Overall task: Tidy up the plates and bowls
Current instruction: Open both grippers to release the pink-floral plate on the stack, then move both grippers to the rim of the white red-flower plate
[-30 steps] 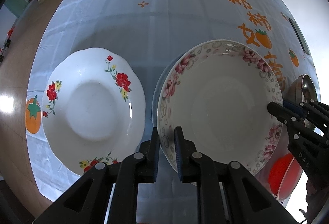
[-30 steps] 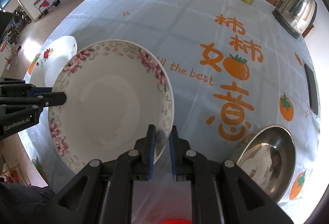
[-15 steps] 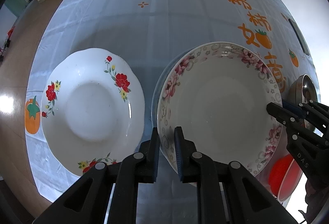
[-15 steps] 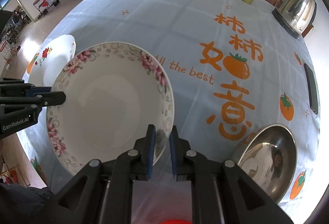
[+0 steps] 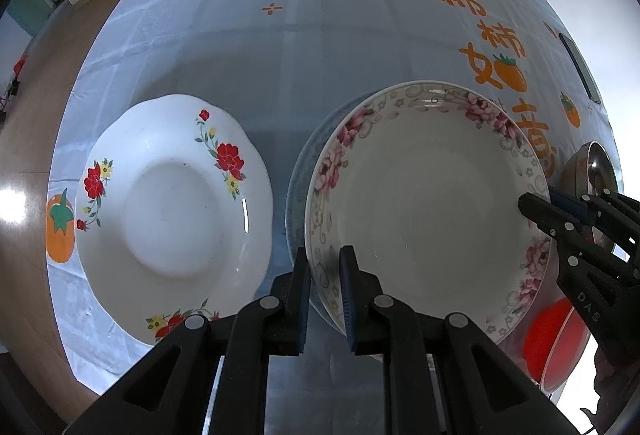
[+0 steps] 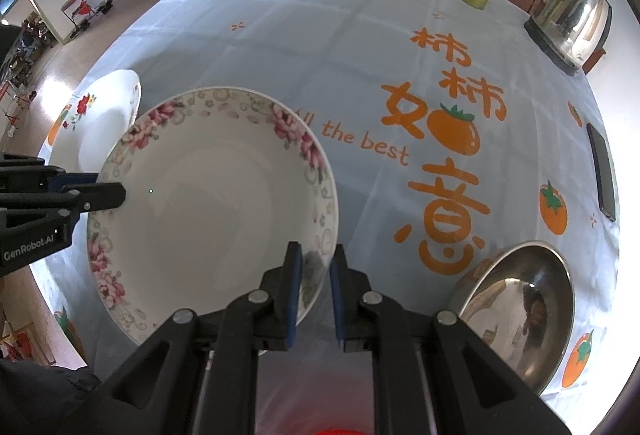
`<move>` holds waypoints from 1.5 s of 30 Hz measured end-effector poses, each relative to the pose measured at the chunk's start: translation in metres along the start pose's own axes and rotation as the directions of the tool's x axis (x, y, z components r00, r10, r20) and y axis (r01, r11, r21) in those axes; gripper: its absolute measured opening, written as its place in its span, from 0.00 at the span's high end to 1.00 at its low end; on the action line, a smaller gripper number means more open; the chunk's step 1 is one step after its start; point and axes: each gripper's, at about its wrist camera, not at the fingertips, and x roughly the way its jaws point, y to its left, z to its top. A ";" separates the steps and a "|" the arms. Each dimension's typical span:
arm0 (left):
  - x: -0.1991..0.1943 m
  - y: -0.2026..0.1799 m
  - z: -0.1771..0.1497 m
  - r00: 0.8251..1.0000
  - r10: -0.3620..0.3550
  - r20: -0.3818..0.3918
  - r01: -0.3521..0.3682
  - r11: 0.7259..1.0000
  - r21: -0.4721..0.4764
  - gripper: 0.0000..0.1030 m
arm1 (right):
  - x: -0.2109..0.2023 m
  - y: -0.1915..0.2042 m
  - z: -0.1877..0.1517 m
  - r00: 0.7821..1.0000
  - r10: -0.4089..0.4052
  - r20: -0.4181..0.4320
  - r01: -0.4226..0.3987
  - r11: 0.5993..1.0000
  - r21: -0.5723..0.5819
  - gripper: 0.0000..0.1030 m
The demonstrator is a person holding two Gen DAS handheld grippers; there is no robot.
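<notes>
my claws: left gripper point(image 5: 324, 287) and right gripper point(image 6: 314, 287) both pinching the pink-flower bowl point(image 5: 428, 211) by opposite rims
where: lifted just beside the red-flower plate point(image 5: 172, 211)
feel: glazed ceramic, probably slick, chippable, so rim grips only

Plate point(image 5: 176, 195) left of bowl point(image 5: 428, 203)

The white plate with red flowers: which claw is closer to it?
Left. The left claw grips the pink-rimmed bowl on the side beside the white plate; the right claw grips its far rim.
</notes>
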 end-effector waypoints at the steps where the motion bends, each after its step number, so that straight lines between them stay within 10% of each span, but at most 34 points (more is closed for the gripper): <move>1: 0.000 0.000 0.000 1.000 0.000 0.001 0.000 1.000 0.001 0.85 | 0.000 0.001 0.000 1.000 -0.006 0.002 0.006 1.000 -0.004 0.86; 24: -0.004 -0.005 -0.008 0.996 0.071 0.046 -0.073 0.996 0.051 0.75 | -0.001 0.010 -0.005 0.995 -0.077 0.061 0.080 0.996 -0.034 0.84; 34: -0.014 -0.001 -0.016 0.997 0.041 0.064 -0.043 0.999 0.030 0.73 | -0.013 0.014 -0.010 0.990 -0.098 0.098 0.100 0.995 -0.017 0.52; 45: -0.038 0.020 -0.032 0.993 0.058 0.100 -0.056 0.998 -0.020 0.72 | -0.037 0.026 -0.006 0.988 -0.048 0.144 0.050 0.999 -0.006 0.52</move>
